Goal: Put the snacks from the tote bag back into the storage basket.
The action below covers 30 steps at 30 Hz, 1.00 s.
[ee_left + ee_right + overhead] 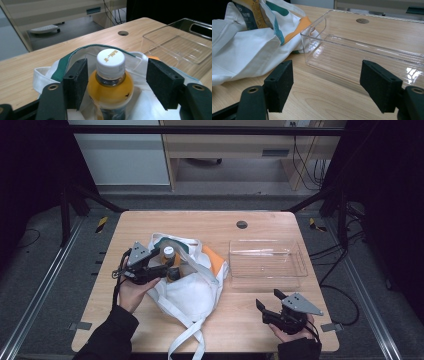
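- We hold the left gripper at the mouth of the white cloth bag, which lies on the left half of the desk.
- Its jaws are spread, one on each side of a bottle of orange drink; in the left gripper view the left pad sits just beside the bottle's shoulder, and the right pad stands clear of it with a visible gap.
- We cannot tell whether the left pad actually touches the bottle.
- The bottle stands upright inside the bag's opening, with its white cap above the pads and the bag's green-edged rim curving behind it.
- In the high view the bottle shows at the upper left part of the bag, right in front of the left gripper.
- An orange patch shows at the bag's right side, next to a clear plastic tray.
- The bag's long handles trail toward the near edge of the desk.
- Our right gripper rests in the hand at the near right corner of the desk, well apart from the bag and just in front of the tray.
- Its jaws are released and wide apart, with nothing between them; in the right gripper view they point toward the tray and the edge of the bag.
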Each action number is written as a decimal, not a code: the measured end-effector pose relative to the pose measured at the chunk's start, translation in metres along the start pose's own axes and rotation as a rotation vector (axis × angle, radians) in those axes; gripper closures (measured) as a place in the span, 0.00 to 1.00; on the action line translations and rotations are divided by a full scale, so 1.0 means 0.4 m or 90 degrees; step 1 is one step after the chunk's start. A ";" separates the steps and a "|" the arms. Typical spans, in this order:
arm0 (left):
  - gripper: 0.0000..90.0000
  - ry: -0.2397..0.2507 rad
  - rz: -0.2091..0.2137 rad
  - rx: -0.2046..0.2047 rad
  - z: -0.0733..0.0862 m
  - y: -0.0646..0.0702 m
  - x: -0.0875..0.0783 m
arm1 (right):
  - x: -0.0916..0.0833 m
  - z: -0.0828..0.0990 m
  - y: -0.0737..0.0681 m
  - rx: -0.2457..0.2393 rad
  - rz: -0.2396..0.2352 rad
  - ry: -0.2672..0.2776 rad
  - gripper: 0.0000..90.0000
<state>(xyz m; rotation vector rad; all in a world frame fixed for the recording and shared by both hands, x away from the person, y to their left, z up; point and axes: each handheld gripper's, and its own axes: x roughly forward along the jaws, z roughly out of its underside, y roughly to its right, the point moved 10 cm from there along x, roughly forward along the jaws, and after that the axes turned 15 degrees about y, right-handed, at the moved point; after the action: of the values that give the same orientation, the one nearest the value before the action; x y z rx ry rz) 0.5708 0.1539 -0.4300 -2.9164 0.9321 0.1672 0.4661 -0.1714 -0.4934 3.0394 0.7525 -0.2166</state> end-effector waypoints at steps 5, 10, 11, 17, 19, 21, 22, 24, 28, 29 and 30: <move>0.44 0.003 -0.006 -0.003 0.006 -0.003 0.013 | 0.002 0.000 0.002 -0.006 0.001 0.000 0.30; 0.51 0.003 -0.011 -0.005 0.009 -0.005 0.027 | 0.003 0.000 0.001 -0.004 -0.001 0.000 0.31; 0.52 0.004 -0.013 -0.008 0.010 -0.006 0.030 | 0.003 0.001 0.001 -0.005 -0.001 0.000 0.31; 0.59 -0.001 -0.018 -0.014 0.017 -0.014 0.042 | 0.003 0.002 0.003 -0.006 0.000 -0.001 0.31; 0.61 0.000 -0.014 -0.021 0.017 -0.013 0.045 | 0.003 0.002 0.003 -0.005 0.000 -0.002 0.31; 0.63 -0.002 -0.013 -0.017 0.017 -0.012 0.048 | 0.003 0.003 0.004 -0.005 0.000 -0.004 0.31; 0.63 0.000 -0.013 -0.015 0.017 -0.011 0.049 | 0.003 0.003 0.003 -0.004 0.000 -0.004 0.31; 0.64 0.000 -0.015 -0.012 0.017 -0.010 0.051 | 0.004 0.004 0.003 -0.004 -0.002 -0.003 0.31; 0.64 0.001 -0.015 -0.013 0.016 -0.011 0.051 | 0.005 0.005 0.002 -0.002 -0.003 -0.004 0.31; 0.64 0.001 -0.015 -0.013 0.016 -0.010 0.051 | 0.005 0.005 0.001 -0.002 -0.004 -0.004 0.31; 0.64 0.001 -0.015 -0.012 0.016 -0.010 0.051 | 0.006 0.005 0.001 -0.002 -0.003 -0.004 0.31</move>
<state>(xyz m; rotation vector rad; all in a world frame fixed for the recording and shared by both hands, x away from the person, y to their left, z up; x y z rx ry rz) 0.5892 0.1462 -0.4389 -2.9436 0.9015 0.1734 0.4681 -0.1709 -0.4958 3.0332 0.7600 -0.2252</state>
